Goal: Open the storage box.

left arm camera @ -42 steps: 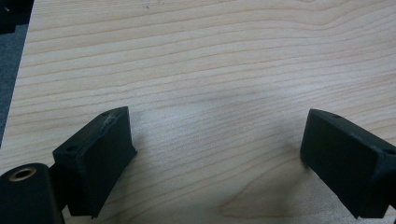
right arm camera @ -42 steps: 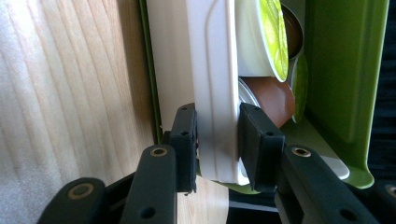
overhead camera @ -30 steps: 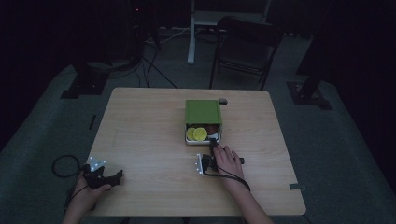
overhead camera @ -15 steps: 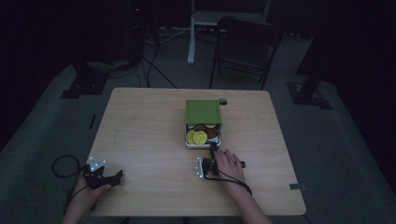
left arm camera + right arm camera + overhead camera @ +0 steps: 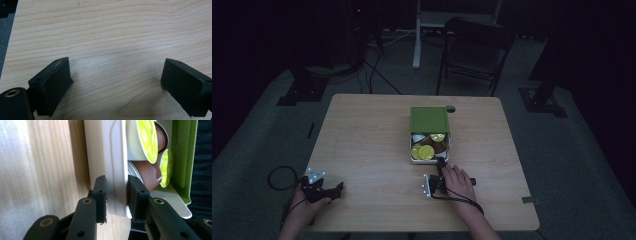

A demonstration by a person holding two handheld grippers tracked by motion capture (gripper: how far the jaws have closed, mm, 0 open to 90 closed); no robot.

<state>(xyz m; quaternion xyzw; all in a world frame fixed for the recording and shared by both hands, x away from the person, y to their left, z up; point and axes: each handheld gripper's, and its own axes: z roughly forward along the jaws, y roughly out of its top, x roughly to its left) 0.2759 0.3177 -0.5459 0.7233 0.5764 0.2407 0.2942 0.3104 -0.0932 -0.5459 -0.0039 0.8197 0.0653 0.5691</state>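
A green box [image 5: 430, 120] stands at the middle of the wooden table [image 5: 367, 135], with its white drawer [image 5: 414, 158] slid out toward me. Inside the drawer lie several coffee capsules [image 5: 427, 151], some lime-lidded, some brown. My right gripper [image 5: 441, 163] is shut on the drawer's front wall [image 5: 113, 157], one jaw inside and one outside. In the right gripper view, the right gripper [image 5: 116, 195] has a lime-lidded capsule [image 5: 145, 140] and a brown capsule [image 5: 147, 173] just behind its jaws, against the green sleeve [image 5: 183, 157]. My left gripper [image 5: 337, 189] rests open at the near left corner, and in its own view the left gripper [image 5: 116, 82] spans bare wood.
A small dark object [image 5: 451, 108] lies beside the box's far right corner. A dark chair [image 5: 474, 50] and a white stand [image 5: 417, 35] are beyond the table. Cables [image 5: 277, 177] trail off the table's left side. The left gripper sits near the table's left edge [image 5: 11, 50].
The right hand has drawn back toward me with the drawer, which now sticks farther out of the green box. The left gripper has stayed put.
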